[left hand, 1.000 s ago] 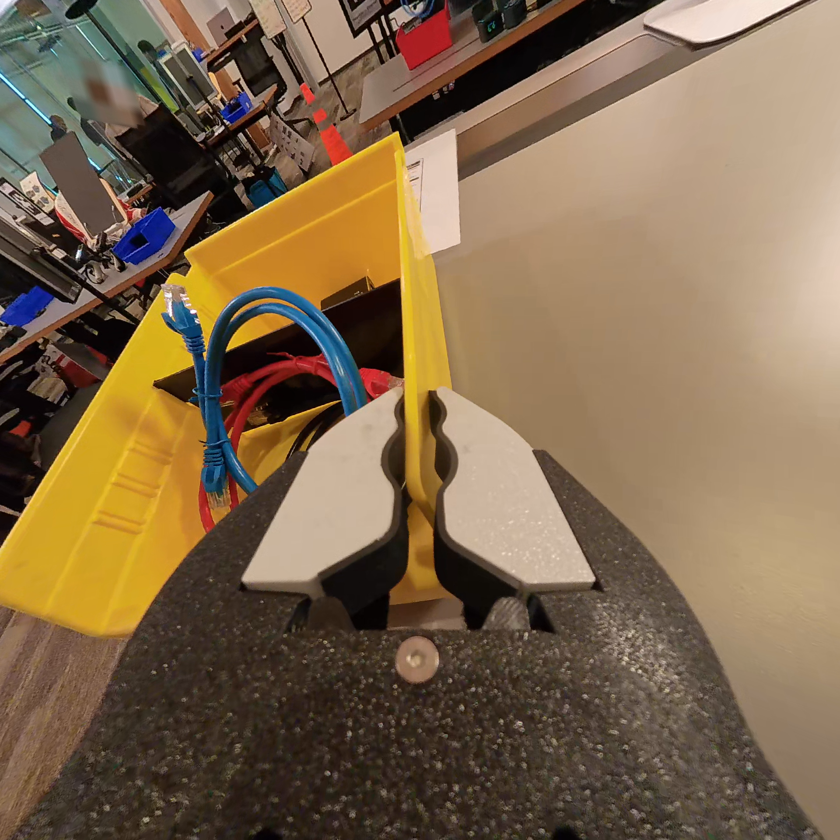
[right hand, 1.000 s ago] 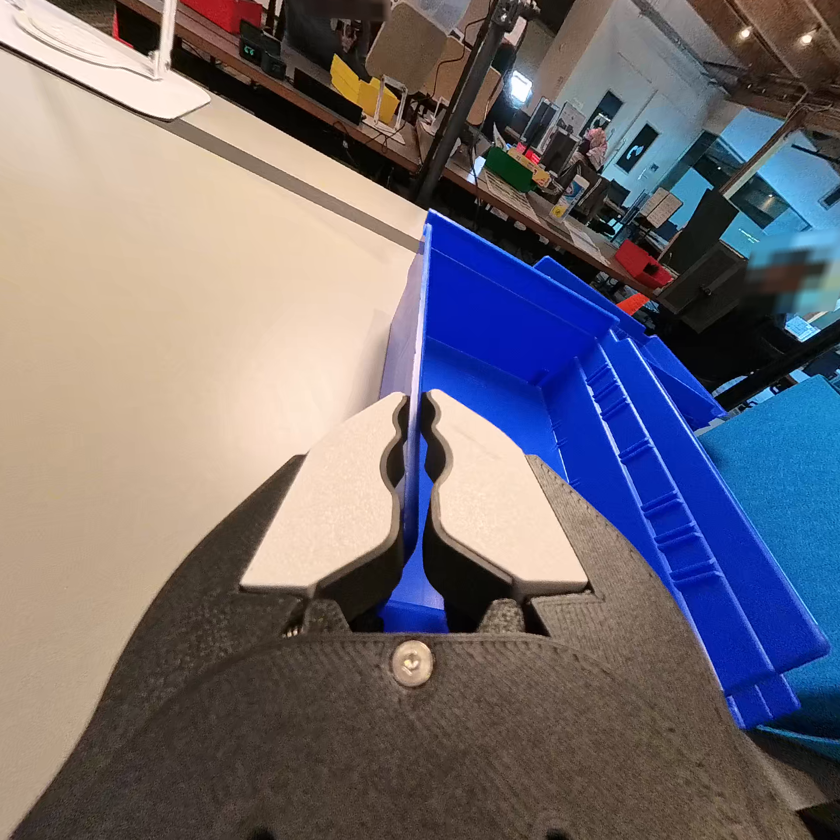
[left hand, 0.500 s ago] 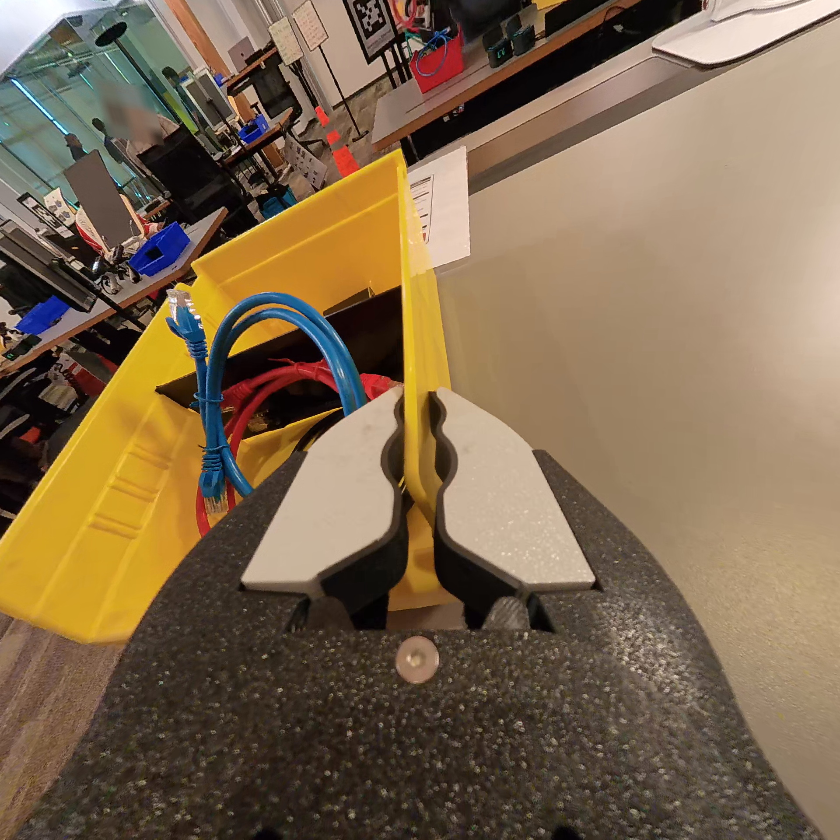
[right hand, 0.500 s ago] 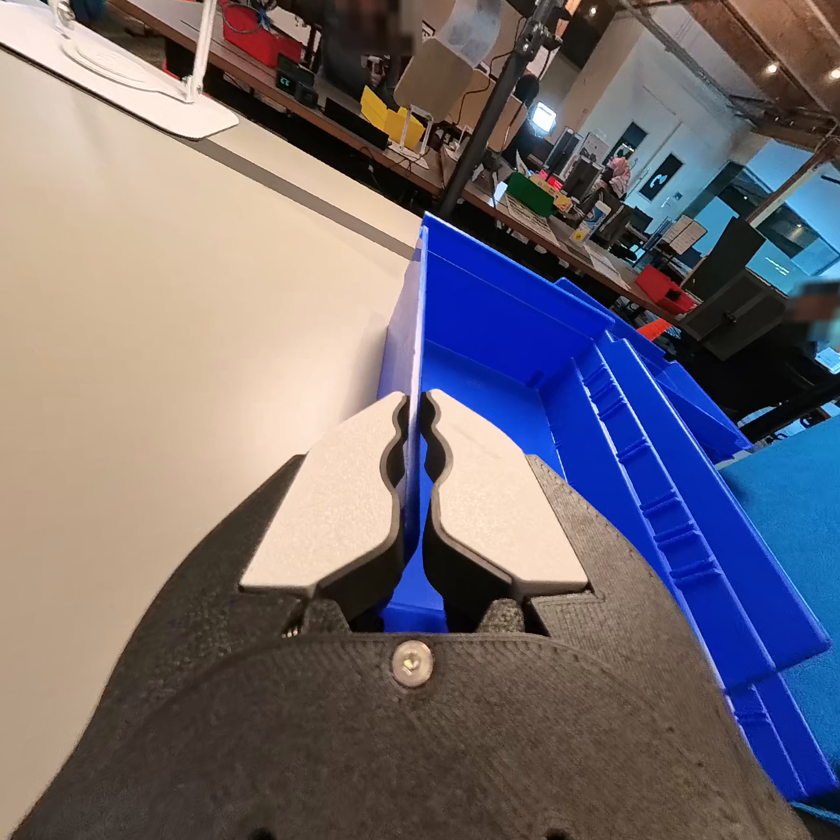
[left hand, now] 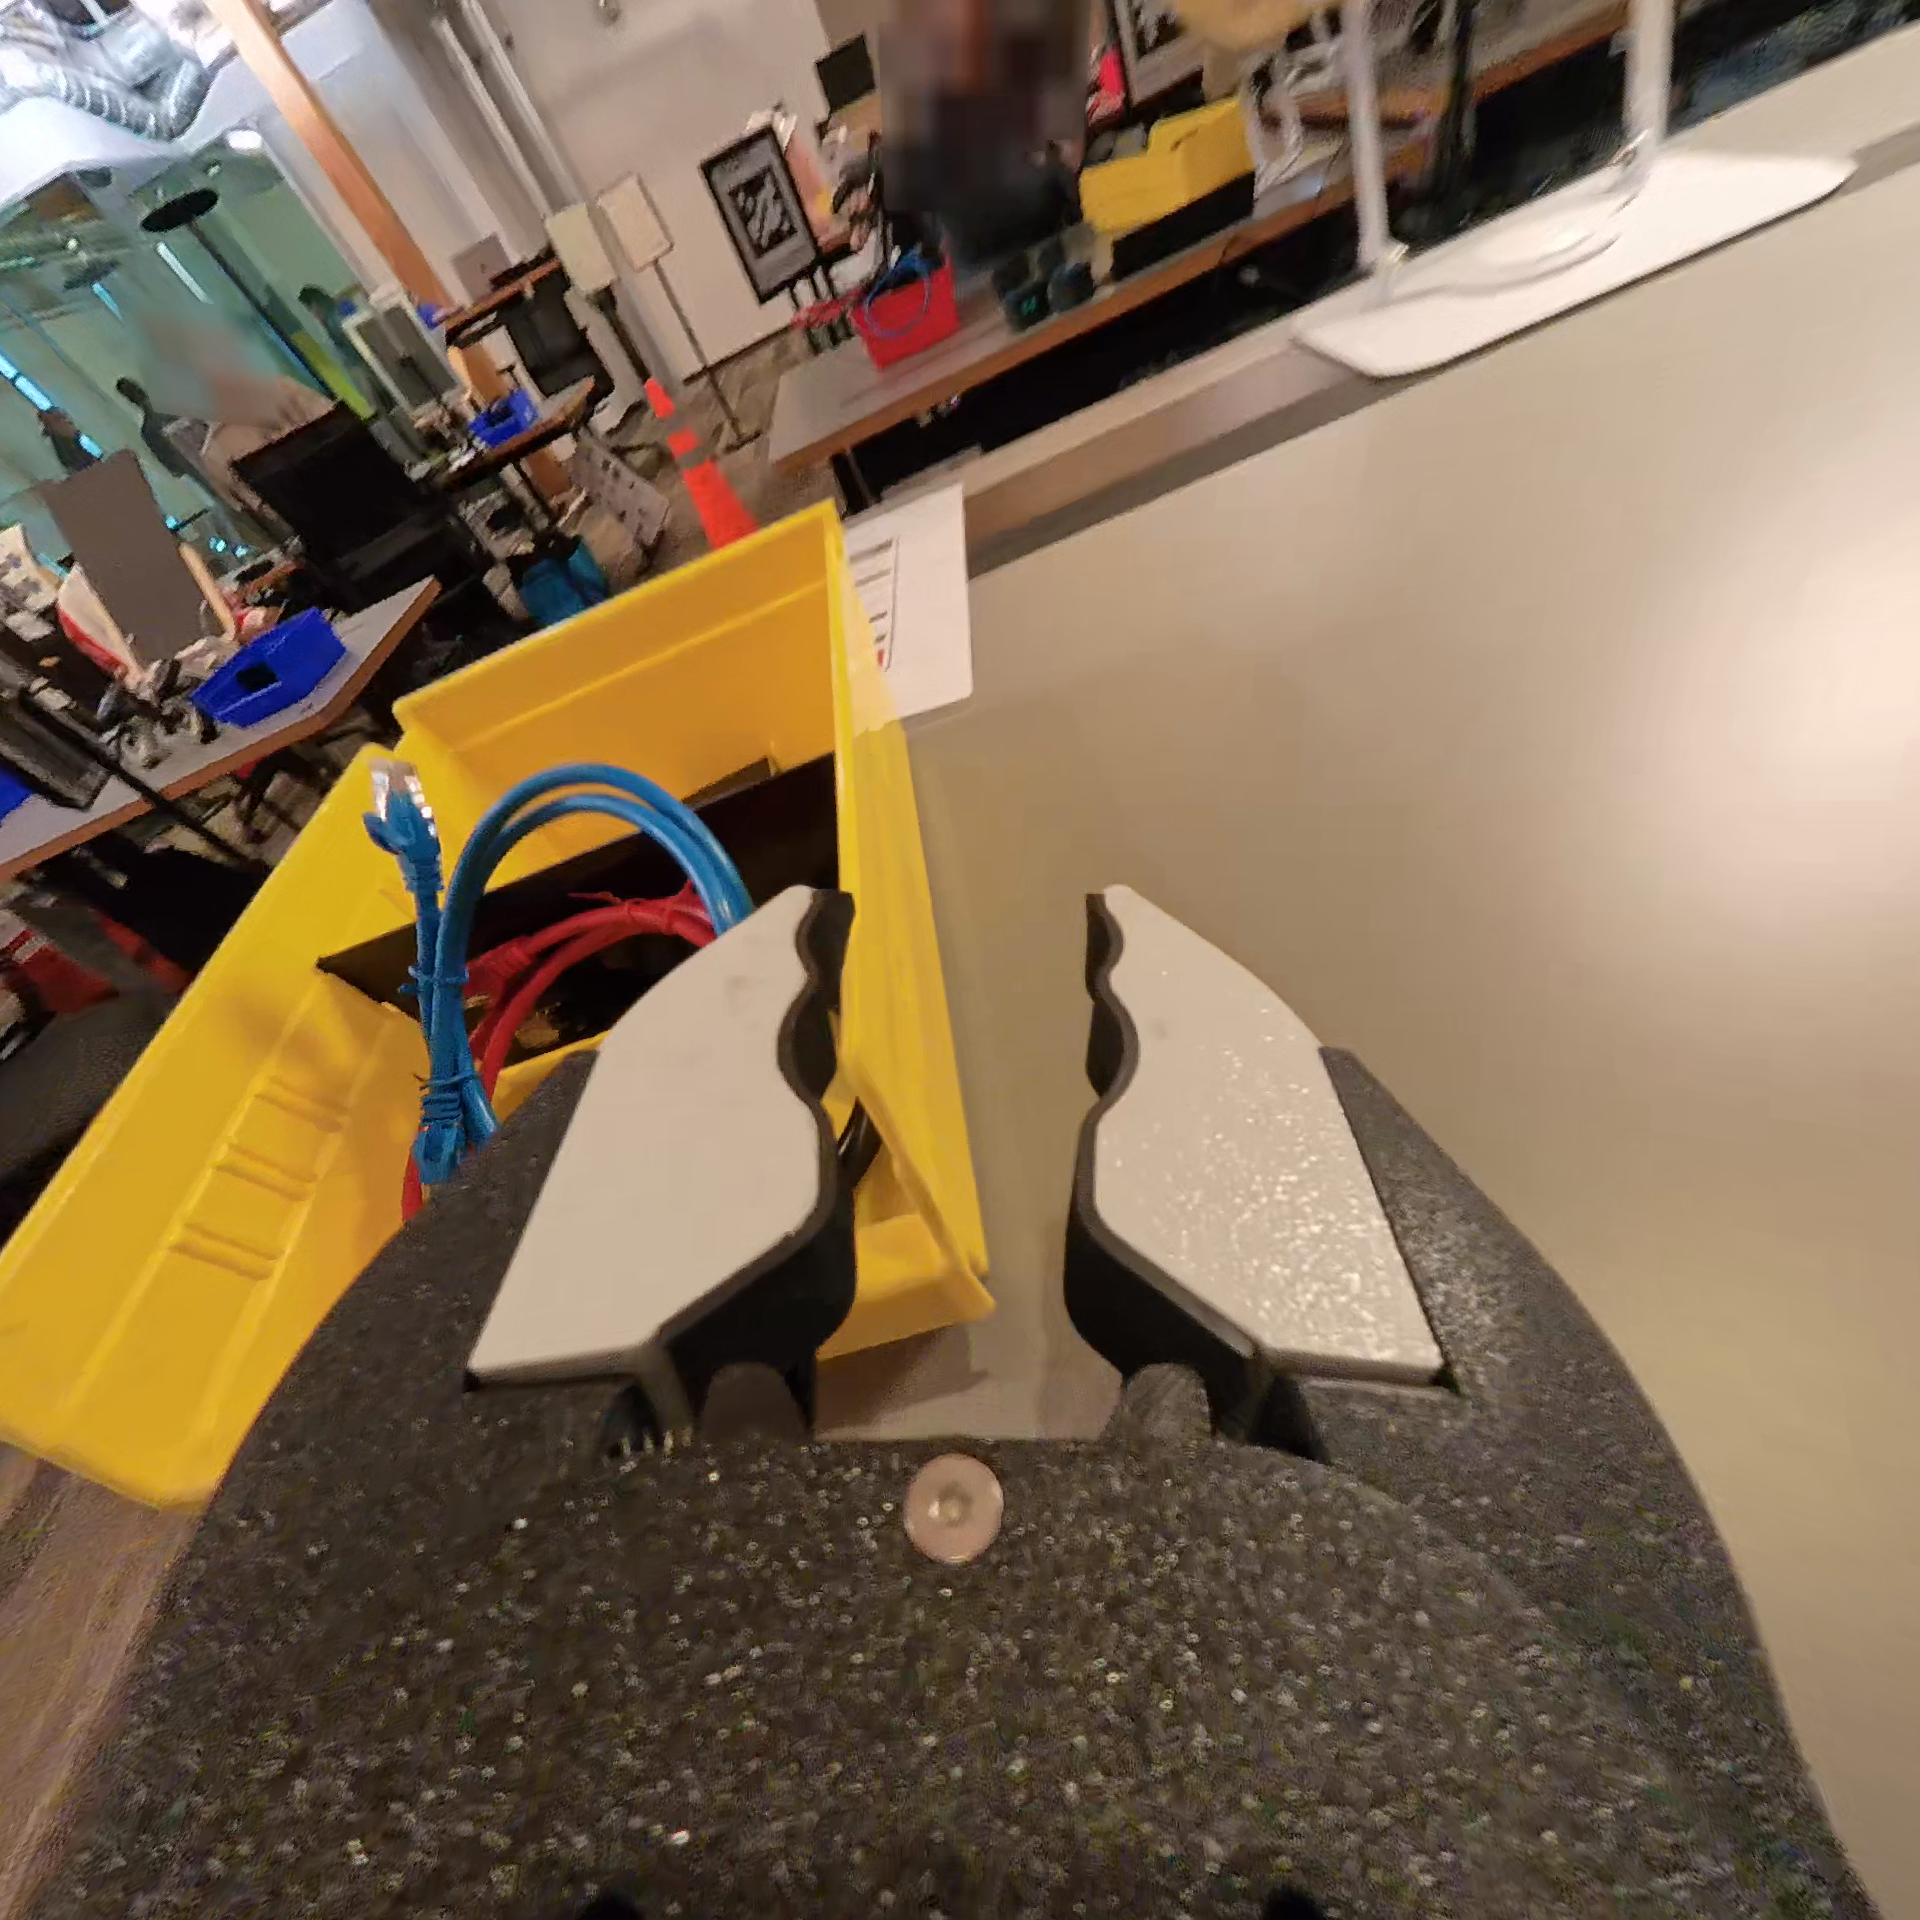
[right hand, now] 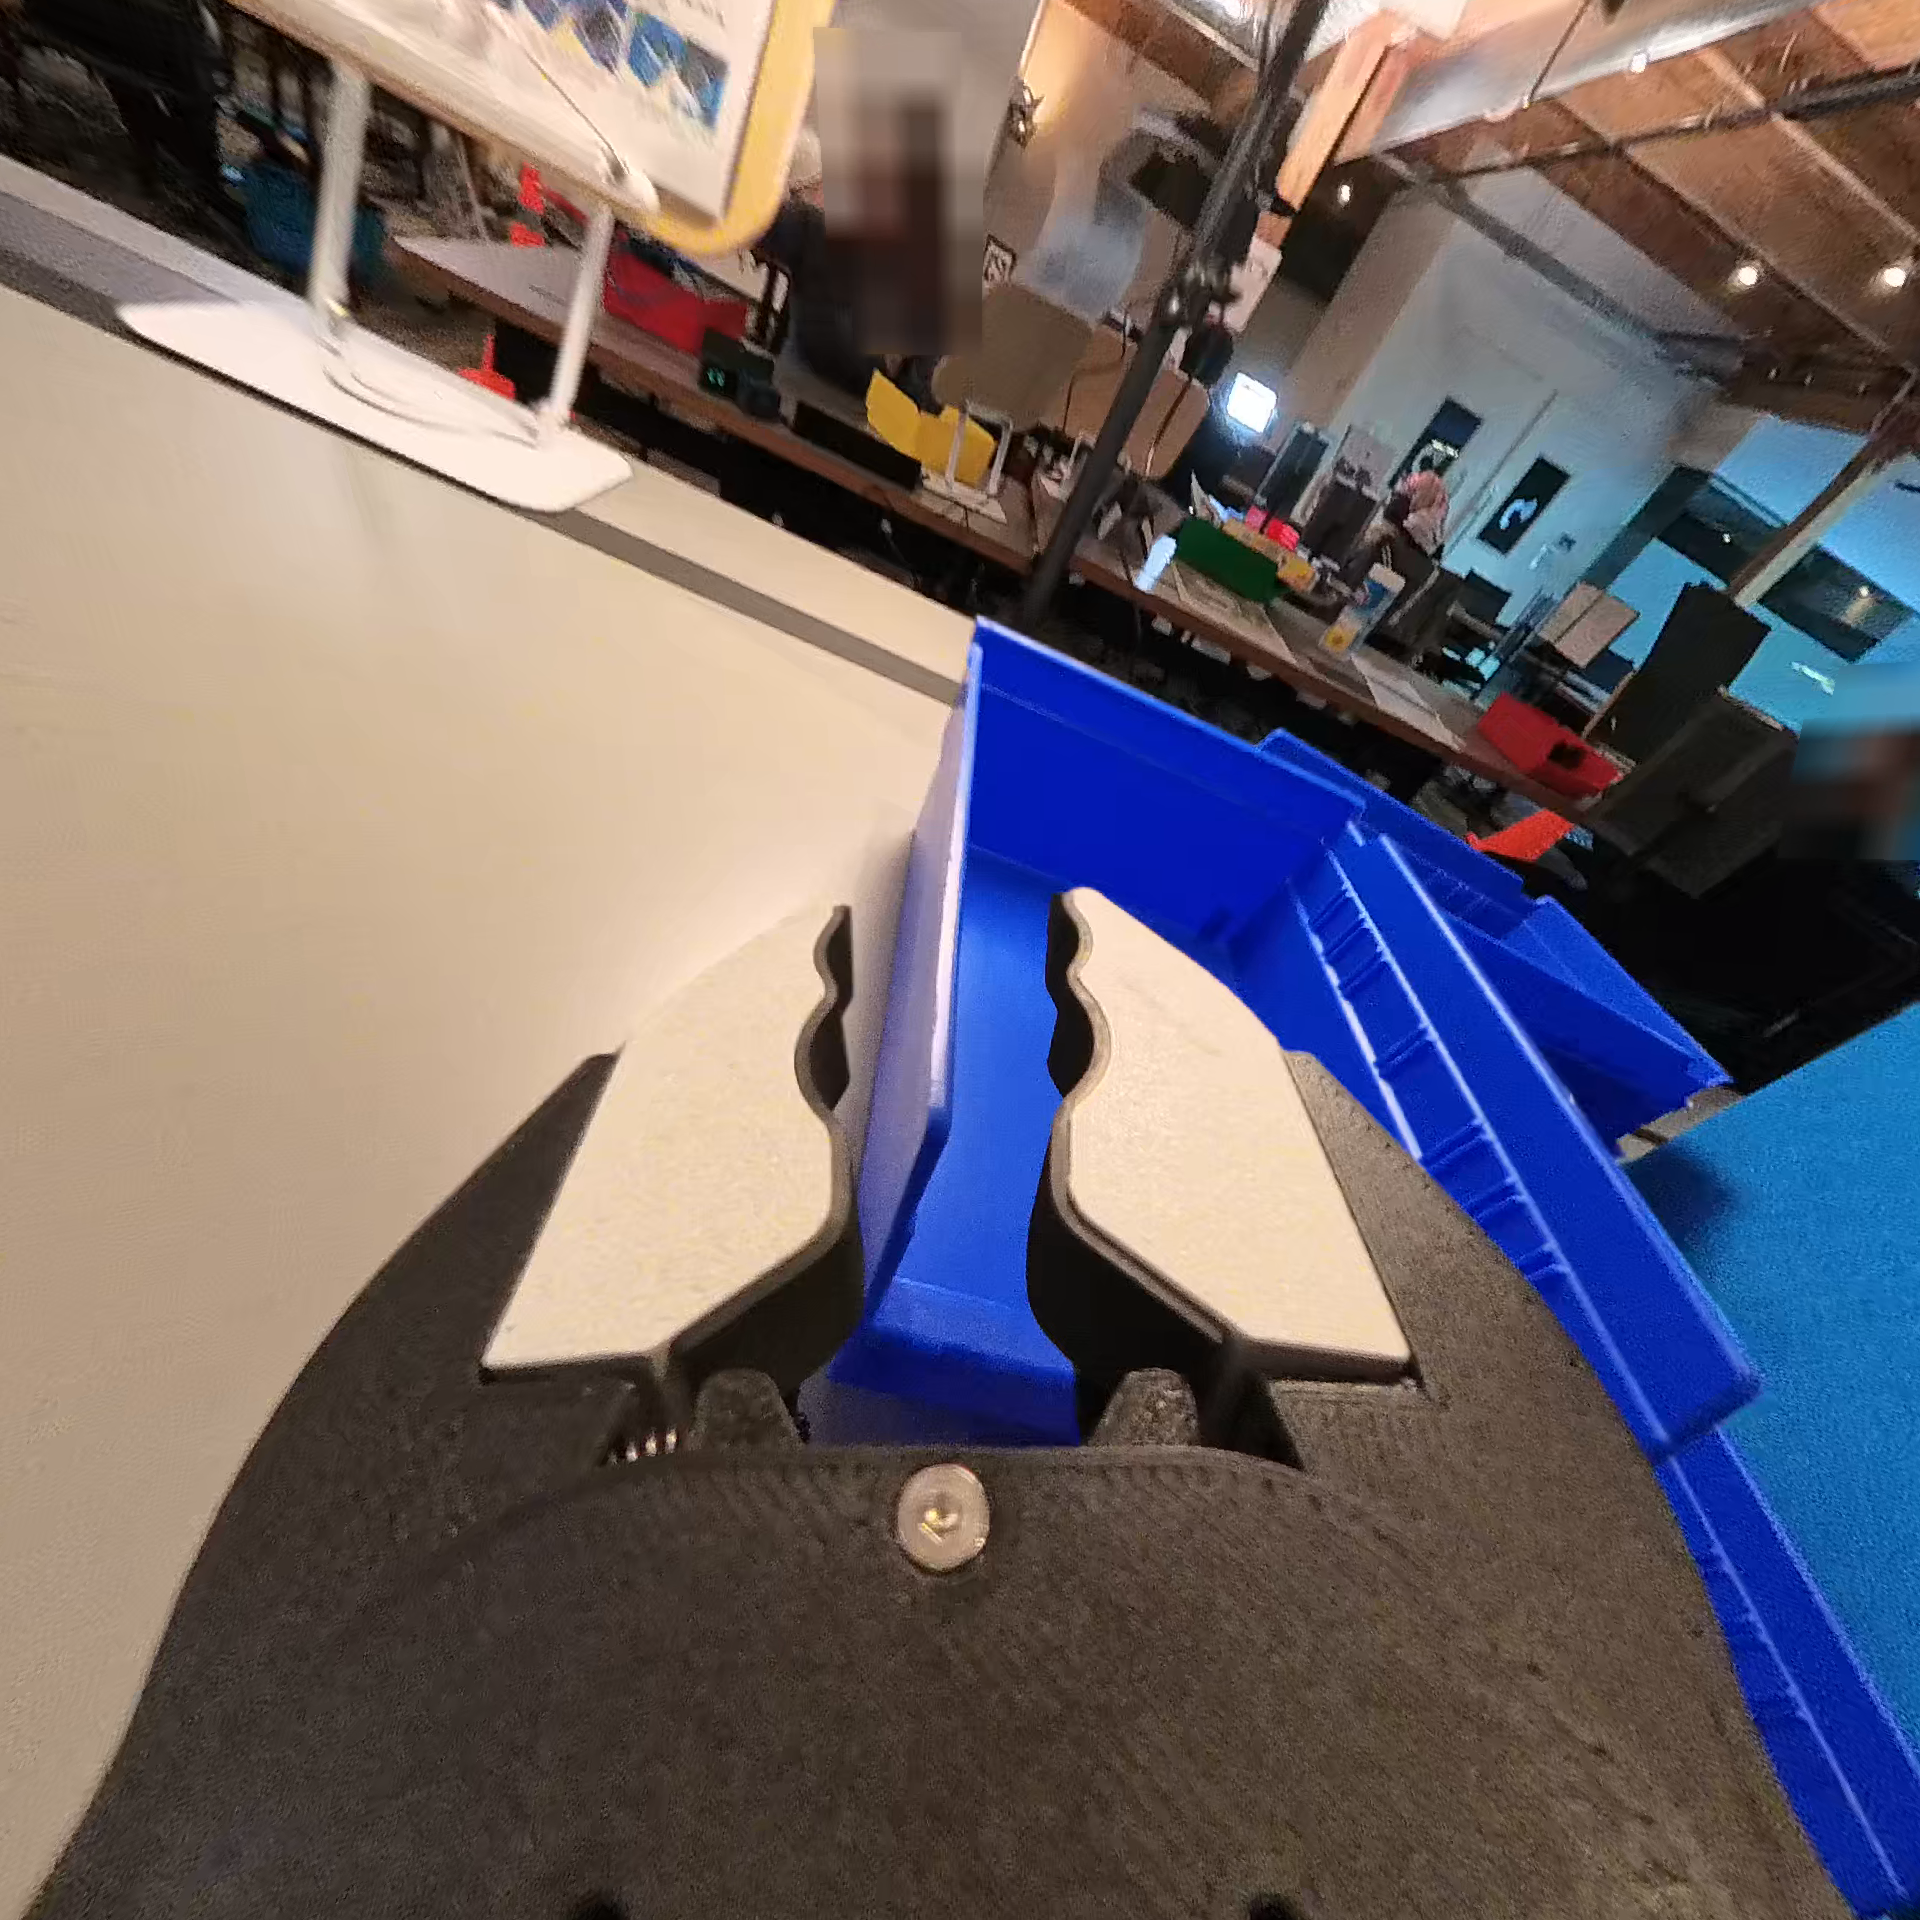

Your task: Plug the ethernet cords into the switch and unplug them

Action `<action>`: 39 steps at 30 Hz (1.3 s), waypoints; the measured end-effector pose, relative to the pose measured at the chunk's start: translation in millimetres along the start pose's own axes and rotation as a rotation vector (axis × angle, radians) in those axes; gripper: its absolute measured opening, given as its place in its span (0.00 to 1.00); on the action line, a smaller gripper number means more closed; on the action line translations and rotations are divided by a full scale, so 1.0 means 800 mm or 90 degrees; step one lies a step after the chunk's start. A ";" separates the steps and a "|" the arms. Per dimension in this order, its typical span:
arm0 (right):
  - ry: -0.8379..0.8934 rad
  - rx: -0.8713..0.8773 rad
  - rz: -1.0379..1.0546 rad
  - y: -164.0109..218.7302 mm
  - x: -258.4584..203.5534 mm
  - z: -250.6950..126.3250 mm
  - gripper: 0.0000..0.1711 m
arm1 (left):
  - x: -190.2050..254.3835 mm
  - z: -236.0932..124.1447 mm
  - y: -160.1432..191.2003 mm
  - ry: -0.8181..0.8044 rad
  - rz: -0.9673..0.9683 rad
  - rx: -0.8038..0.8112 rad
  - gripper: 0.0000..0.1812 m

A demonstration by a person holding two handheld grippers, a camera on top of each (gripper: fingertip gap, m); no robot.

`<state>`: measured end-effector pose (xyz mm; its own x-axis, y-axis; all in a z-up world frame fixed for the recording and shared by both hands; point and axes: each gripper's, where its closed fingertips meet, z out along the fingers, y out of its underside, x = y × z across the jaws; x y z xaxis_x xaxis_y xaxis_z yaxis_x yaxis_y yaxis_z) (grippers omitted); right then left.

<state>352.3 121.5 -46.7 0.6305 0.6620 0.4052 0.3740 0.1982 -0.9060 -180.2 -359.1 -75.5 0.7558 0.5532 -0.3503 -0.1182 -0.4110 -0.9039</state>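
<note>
I've got my left gripper (left hand: 961,935) spread around the yellow bin (left hand: 623,707) wall, right gripper (right hand: 951,956) spread straddling the blue bin (right hand: 1143,790) wall.

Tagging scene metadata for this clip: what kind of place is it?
Likely a shared lab or maker workshop, not a home. Long workbenches crowded with gear fill the background, plastic parts bins sit on the table, yellow bin and blue bin, and exposed ceiling beams with spotlights run overhead.
</note>
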 end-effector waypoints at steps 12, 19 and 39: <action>-0.252 -0.082 -0.083 0.029 -0.174 0.025 0.21 | -0.078 -0.039 -0.022 -0.100 -0.023 -0.107 0.30; -0.238 -0.112 -0.127 0.039 -0.178 0.033 0.19 | -0.084 0.020 -0.009 0.028 -0.157 -0.160 0.29; -0.239 -0.123 -0.141 0.042 -0.181 0.035 0.18 | -0.086 0.016 -0.131 -0.019 -0.060 0.001 0.04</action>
<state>254.5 52.5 -139.3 0.2451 0.8418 0.4809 0.6136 0.2494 -0.7492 -228.0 -345.0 40.3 0.7438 0.6110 -0.2711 -0.0488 -0.3548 -0.9337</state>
